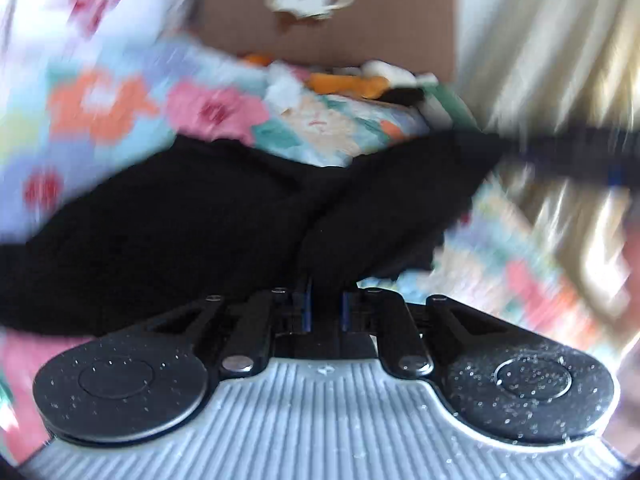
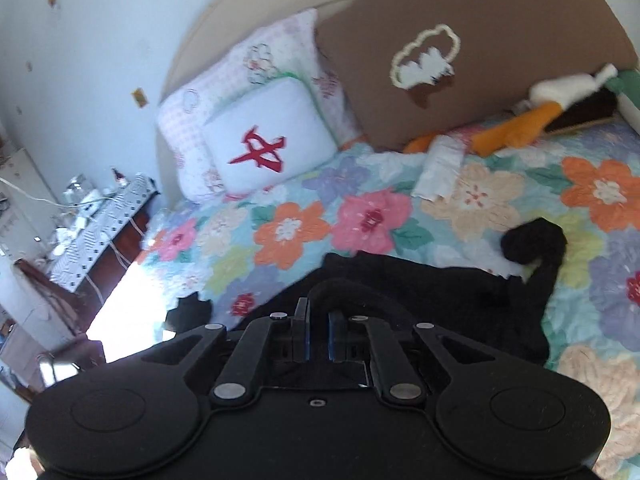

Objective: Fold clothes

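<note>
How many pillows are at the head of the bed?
3: a pink checked pillow at left, a white pillow with a red character leaning on it, a brown pillow at right. Others may be hidden.

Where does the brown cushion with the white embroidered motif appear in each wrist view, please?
Left wrist view: the brown cushion is at top centre, blurred, behind the black garment.
Right wrist view: the brown cushion is upper right, leaning at the head of the bed, right of the white pillow.
Shared landmark: the floral quilt below it in both views.

Garment point(image 2: 420, 296) on quilt point(image 2: 360, 216), frame centre; pillows point(image 2: 272, 140) upper left; plush toy point(image 2: 552, 108) upper right.
</note>
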Demonstrator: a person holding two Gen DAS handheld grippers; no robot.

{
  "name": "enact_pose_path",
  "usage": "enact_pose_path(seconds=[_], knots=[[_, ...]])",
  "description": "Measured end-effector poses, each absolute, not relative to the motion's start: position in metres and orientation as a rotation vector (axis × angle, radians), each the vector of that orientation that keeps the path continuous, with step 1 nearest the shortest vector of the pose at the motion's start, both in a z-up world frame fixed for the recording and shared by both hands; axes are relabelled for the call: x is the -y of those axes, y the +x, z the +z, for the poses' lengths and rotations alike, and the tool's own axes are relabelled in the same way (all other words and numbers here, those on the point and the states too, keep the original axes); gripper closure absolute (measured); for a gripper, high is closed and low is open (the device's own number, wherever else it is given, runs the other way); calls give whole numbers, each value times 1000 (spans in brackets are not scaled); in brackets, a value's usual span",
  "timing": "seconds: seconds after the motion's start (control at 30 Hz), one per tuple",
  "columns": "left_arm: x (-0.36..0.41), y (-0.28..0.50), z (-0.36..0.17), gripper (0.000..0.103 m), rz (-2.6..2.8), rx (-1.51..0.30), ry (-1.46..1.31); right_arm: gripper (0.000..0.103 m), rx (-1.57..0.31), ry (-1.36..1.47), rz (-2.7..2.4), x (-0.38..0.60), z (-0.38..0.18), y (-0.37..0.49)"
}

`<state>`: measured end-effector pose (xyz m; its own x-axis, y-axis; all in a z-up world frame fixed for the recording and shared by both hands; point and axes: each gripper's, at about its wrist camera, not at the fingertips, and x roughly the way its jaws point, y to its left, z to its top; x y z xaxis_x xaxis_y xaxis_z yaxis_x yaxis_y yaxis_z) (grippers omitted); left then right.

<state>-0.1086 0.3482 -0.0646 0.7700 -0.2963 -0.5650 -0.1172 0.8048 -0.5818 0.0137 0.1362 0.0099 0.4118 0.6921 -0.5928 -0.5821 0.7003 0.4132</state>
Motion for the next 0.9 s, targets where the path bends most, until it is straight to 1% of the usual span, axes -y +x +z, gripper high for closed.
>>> enact_pose_path(seconds=[0.07, 0.1, 0.13, 0.23, 0.3, 0.33, 0.4, 0.47, 0.5, 0.53, 0.6, 0.73, 0.8, 0.9], knots=[[-373, -111, -75, 90, -104, -705, -806, 89, -879, 136, 754, -138, -3, 21], [-378, -112, -78, 90, -75, -709, -809, 86, -910, 132, 734, -139, -9, 24], [-376, -113, -78, 90, -32, -723, -755, 83, -926, 112, 713, -141, -13, 26], [-367, -109, -81, 91, 58, -760, -600, 76, -912, -21, 646, -147, -19, 22], [-367, -102, -84, 90, 42, -761, -612, 70, -908, -35, 646, -146, -20, 24], [-366, -101, -85, 90, 32, -758, -625, 69, -915, -9, 663, -143, -22, 25], [-366, -97, -86, 91, 26, -756, -623, 68, -959, 21, 718, -143, -28, 26], [-365, -94, -87, 91, 19, -757, -616, 62, -1025, 48, 791, -149, -36, 24], [-366, -96, -87, 91, 12, -758, -620, 54, -1060, 65, 829, -153, -41, 23], [-366, -98, -86, 91, 0, -758, -628, 42, -1097, 93, 858, -156, -46, 23], [-365, -103, -84, 91, -25, -760, -638, 33, -1157, 161, 884, -163, -56, 21], [-359, -112, -75, 91, -70, -777, -625, 32, -1166, 98, 919, -172, -55, 20], [-355, -121, -65, 91, -106, -764, -631, 32, -1121, 83, 902, -165, -41, 19], [-346, -139, -47, 91, -153, -742, -644, 32, -1070, 160, 899, -142, -13, 16]])
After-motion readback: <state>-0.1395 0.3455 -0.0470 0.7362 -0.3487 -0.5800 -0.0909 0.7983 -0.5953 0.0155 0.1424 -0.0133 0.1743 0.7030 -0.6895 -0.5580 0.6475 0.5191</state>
